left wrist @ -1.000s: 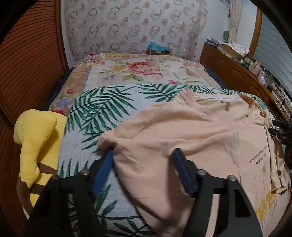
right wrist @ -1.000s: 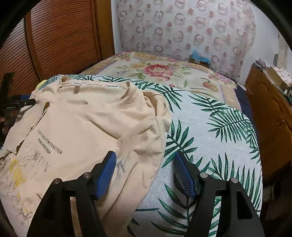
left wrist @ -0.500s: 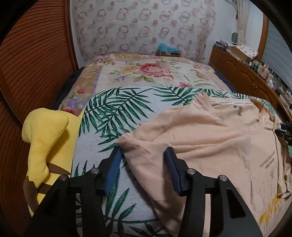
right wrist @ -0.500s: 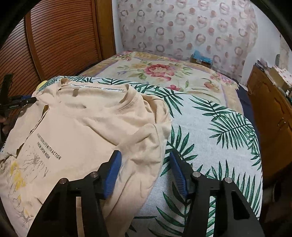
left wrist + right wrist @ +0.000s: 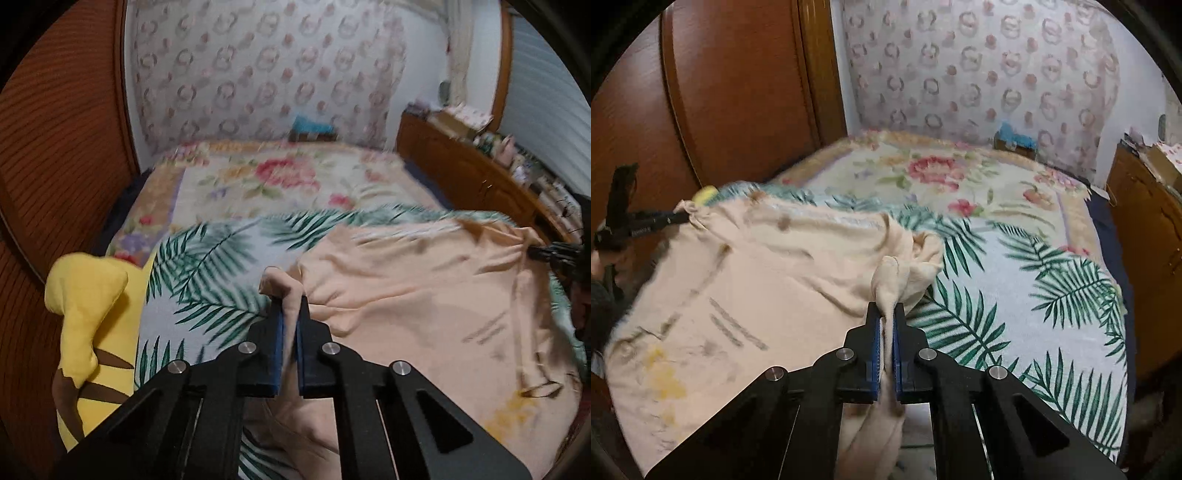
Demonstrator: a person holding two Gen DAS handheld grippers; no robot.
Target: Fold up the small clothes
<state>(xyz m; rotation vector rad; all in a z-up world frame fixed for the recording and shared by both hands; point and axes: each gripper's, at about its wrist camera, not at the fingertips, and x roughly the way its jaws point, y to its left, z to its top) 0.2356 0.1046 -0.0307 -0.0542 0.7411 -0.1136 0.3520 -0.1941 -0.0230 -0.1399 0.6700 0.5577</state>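
Observation:
A peach T-shirt with dark lettering and a yellow print lies spread on the palm-leaf bed cover. My left gripper is shut on a bunched fold at the shirt's left edge. In the right wrist view, my right gripper is shut on a bunched fold at the right edge of the shirt. The cloth is pulled taut and slightly lifted between them. Each gripper shows at the far edge of the other view: the right one and the left one.
A yellow plush toy lies at the bed's left edge beside a wooden wardrobe. A floral blanket covers the far bed. A wooden dresser with clutter stands on the right. A blue box rests by the wall.
Both grippers have closed from open onto the shirt's side edges and pulled the cloth up. The views are blurred by motion.

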